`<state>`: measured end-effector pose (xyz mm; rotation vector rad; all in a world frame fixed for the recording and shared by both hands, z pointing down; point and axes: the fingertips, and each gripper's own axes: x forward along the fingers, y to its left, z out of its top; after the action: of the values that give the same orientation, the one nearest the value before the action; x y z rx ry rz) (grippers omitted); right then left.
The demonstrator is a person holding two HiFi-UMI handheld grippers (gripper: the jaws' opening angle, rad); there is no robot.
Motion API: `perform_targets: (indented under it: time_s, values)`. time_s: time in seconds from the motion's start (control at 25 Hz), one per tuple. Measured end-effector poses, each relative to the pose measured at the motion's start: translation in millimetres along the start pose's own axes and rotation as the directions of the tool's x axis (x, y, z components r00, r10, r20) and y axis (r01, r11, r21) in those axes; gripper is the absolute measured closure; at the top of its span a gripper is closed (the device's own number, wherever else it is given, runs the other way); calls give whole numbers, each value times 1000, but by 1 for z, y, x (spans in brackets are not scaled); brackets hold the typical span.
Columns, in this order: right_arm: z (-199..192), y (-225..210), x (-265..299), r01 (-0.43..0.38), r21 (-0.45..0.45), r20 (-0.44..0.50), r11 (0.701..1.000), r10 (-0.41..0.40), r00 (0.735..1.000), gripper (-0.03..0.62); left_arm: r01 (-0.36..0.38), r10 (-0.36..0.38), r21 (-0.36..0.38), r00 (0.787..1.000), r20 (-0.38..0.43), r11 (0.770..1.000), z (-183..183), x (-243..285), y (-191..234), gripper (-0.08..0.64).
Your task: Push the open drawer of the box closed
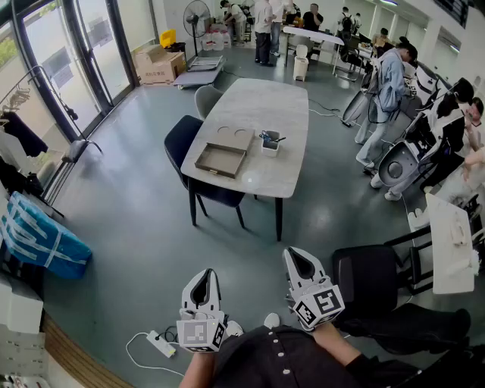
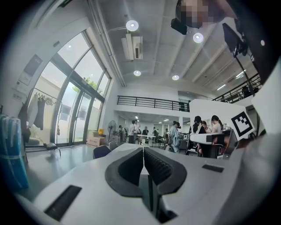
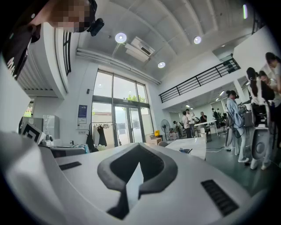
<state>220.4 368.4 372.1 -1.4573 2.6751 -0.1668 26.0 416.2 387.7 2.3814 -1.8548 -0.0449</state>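
Head view: a flat brown cardboard box (image 1: 233,139) lies on the pale grey stone surface (image 1: 265,178). Its drawer (image 1: 220,161) is pulled out, well apart from the left claw (image 1: 203,282) and right claw (image 1: 297,259).

Left gripper view: pads pressed together, nothing between; only the head view shows the box.

Right gripper view: likewise pressed together, empty.

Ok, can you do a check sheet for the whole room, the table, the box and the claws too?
Surface: grey table, stone-look top.
Job's things: box near the table's left edge, its drawer pulled open.
Clutter: small white tub of dark bits beside the box.
Grippers: left claw and right claw both shut, empty, well short of the table.
Cables: power strip with white cord on the floor.
Surroundings: chairs, fan, people standing on the right.
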Motion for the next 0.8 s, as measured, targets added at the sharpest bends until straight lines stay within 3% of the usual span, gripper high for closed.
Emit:
perform_targets:
  time_s: [0.8]
  values:
    - [-11,34,13,23,-25,11,999,-23,1000,595,35,-35,3,999,4,999,1,-12,31,543]
